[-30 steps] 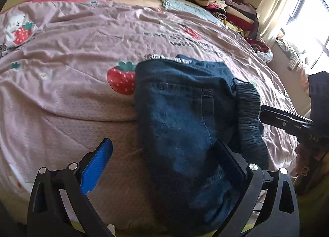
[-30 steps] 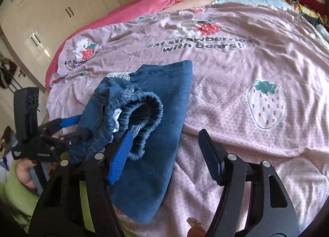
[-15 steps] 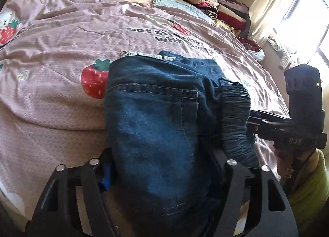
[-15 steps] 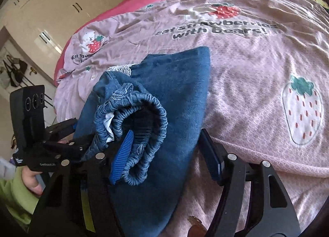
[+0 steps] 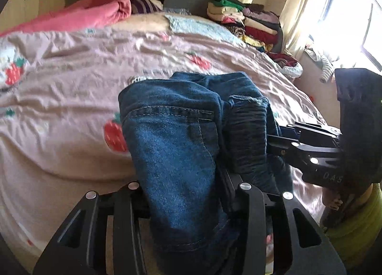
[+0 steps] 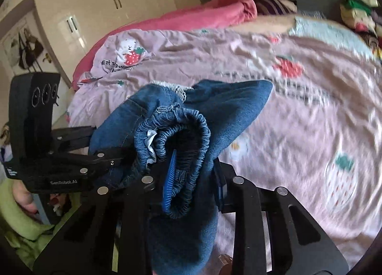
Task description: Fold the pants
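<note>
On the bed (image 5: 59, 98), jeans (image 5: 176, 146) already folded into a bundle; left gripper (image 5: 188, 194) and right gripper (image 6: 191, 174) jaws closing on near edge, final fold left.

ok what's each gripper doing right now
left gripper: closing on the jeans
right gripper: closing on the jeans' elastic waistband

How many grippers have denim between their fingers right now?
2. The left gripper is closing on the pocket side of the jeans; the right gripper is closing on the folded elastic waistband.
</note>
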Tool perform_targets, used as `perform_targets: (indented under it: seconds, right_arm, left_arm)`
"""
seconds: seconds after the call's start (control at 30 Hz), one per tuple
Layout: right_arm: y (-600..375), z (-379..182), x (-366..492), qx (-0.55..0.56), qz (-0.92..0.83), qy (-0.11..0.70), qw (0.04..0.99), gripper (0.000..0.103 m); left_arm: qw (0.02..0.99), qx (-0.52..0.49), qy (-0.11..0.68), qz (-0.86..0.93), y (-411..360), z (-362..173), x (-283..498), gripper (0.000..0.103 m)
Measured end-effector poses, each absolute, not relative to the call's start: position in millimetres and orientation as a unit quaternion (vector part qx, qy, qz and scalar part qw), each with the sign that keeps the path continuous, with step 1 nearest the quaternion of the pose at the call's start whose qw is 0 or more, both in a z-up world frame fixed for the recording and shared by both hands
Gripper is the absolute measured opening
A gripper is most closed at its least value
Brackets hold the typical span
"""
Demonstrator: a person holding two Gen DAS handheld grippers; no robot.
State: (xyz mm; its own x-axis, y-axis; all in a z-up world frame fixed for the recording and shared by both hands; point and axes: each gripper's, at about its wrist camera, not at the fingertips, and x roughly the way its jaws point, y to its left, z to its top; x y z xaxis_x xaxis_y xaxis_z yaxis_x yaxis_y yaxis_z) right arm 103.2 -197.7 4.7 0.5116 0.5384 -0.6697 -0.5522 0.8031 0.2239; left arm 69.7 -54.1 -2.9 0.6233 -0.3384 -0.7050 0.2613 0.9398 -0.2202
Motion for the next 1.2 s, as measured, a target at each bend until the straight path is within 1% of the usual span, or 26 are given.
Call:
perform_targets:
  seconds: [0.43,0.7,0.97,1.03,1.1,1.17,1.2]
  right_arm:
    - [-171,29,155,-0.035,0.314,0.349,0.882,0.021]
    - [-163,25,177,-0.043,0.309,0.355,0.881,0.021]
    - [-159,9,190,-0.049,0.296,0.370,0.879,0.021]
    - [-159,3,192,-0.047,0.289,0.378,0.878,0.021]
    - [-158,-1,195,-0.048,0.283,0.383,0.878,0.022]
    - [-158,-8,196,-0.056,0.270,0.391,0.878,0.024]
    - [-159,-10,198,-0.057,0.267,0.394,0.878,0.026]
  left_arm:
    - [0.918,-0.043,0.373,-0.130,-32,24,119,0.039]
    - [0.918,-0.044,0.376,-0.118,-29,20,140,0.039]
    - [0.914,-0.041,0.390,-0.108,-27,5,153,0.040]
    - [0.912,-0.040,0.395,-0.105,-27,0,154,0.043]
    - [0.910,-0.041,0.400,-0.101,-25,-5,156,0.050]
    - [0.908,-0.040,0.405,-0.098,-24,-10,157,0.052]
    - [0.907,-0.037,0.409,-0.094,-24,-13,158,0.057]
